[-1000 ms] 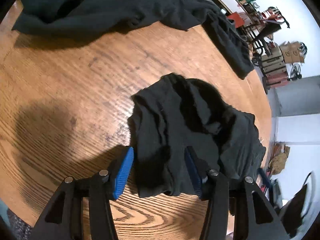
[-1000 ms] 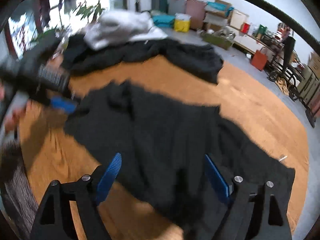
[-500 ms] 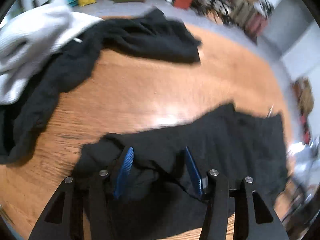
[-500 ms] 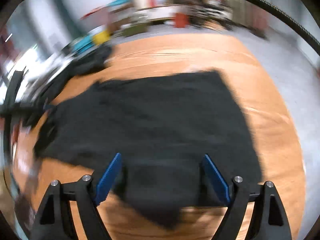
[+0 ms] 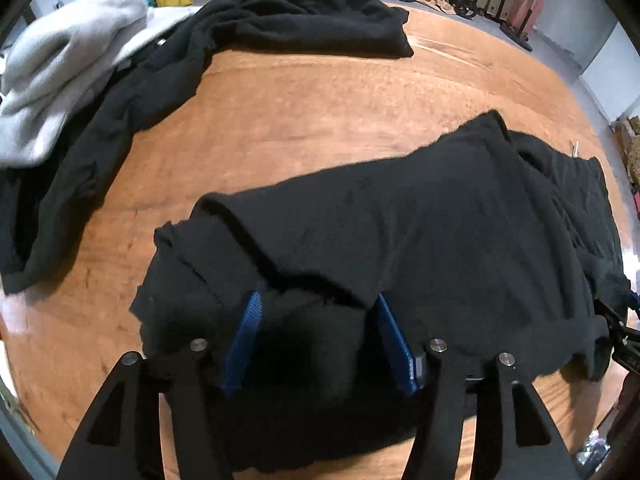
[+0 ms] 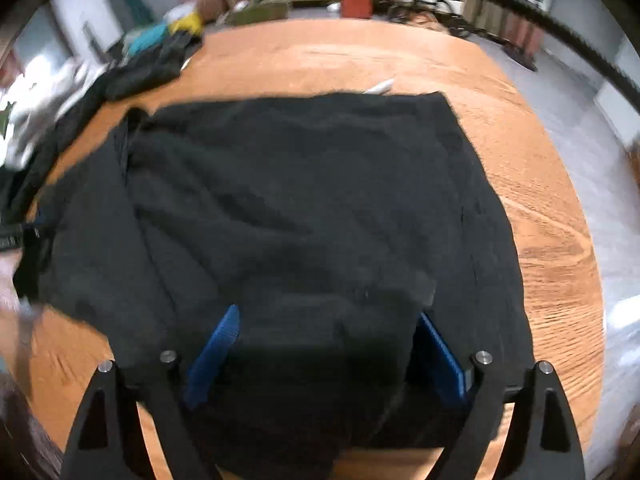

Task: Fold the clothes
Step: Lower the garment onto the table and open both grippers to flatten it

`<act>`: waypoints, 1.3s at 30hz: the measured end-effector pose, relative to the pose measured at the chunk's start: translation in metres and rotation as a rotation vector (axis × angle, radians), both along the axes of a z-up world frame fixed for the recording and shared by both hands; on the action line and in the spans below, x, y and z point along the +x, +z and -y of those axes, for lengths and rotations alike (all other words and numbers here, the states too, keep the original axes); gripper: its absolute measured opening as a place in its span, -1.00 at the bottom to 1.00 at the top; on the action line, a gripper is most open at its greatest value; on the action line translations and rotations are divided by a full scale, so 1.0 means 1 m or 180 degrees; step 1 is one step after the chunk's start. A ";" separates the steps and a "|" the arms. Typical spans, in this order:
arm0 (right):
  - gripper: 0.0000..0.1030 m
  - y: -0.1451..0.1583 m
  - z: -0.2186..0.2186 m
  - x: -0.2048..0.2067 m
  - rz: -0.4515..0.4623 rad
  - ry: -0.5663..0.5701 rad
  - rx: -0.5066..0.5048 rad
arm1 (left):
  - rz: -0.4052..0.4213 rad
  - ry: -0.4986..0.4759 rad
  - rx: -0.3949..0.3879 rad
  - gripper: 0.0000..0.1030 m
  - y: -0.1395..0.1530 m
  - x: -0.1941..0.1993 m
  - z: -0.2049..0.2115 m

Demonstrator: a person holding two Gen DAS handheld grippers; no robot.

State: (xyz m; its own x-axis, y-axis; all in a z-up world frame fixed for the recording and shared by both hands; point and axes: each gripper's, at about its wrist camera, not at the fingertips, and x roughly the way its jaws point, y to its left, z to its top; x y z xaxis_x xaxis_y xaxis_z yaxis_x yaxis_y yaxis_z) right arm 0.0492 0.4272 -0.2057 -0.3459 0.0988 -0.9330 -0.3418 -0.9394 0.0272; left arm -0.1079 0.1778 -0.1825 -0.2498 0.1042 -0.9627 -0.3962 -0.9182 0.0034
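A black garment [image 5: 420,208] lies spread on the round wooden table [image 5: 300,100], with one folded end toward the left wrist view. My left gripper [image 5: 318,296] points down onto that end. Its jaws are opening with a hump of black cloth between the blue pads, and a fold covers their tips. In the right wrist view the same garment [image 6: 300,184] fills the middle of the table [image 6: 540,200]. My right gripper [image 6: 328,312] stands wide over its near edge. Dark cloth fills the gap between its pads, and I see no pinch.
A second, long black garment [image 5: 280,28] and a white one [image 5: 60,52] are heaped along the table's far left side. A small white scrap [image 6: 380,87] lies just beyond the spread garment's far edge. Bare wood shows between the two black garments. Room clutter stands beyond the table.
Both grippers have swung round and sunk over the black garment, so it now lies broadside in both views. The left pads stand a little wider apart than before.
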 end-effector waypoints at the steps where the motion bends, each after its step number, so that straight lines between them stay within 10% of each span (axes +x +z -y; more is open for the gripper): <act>1: 0.76 0.001 0.001 0.004 0.0040 0.0025 -0.0037 | -0.0002 -0.0010 -0.0024 0.21 -0.002 0.005 0.002; 21: 0.94 0.033 0.049 0.107 0.0298 0.0309 -0.0073 | -0.0108 -0.0006 0.0060 0.26 -0.022 0.098 0.058; 32: 0.63 0.079 0.036 0.117 -0.0190 -0.0127 -0.0517 | -0.0071 -0.0004 0.0181 0.32 -0.030 0.080 0.055; 39: 0.79 0.131 0.118 0.110 -0.0812 0.0657 0.0135 | 0.0783 0.1097 0.1918 0.34 -0.016 0.031 0.134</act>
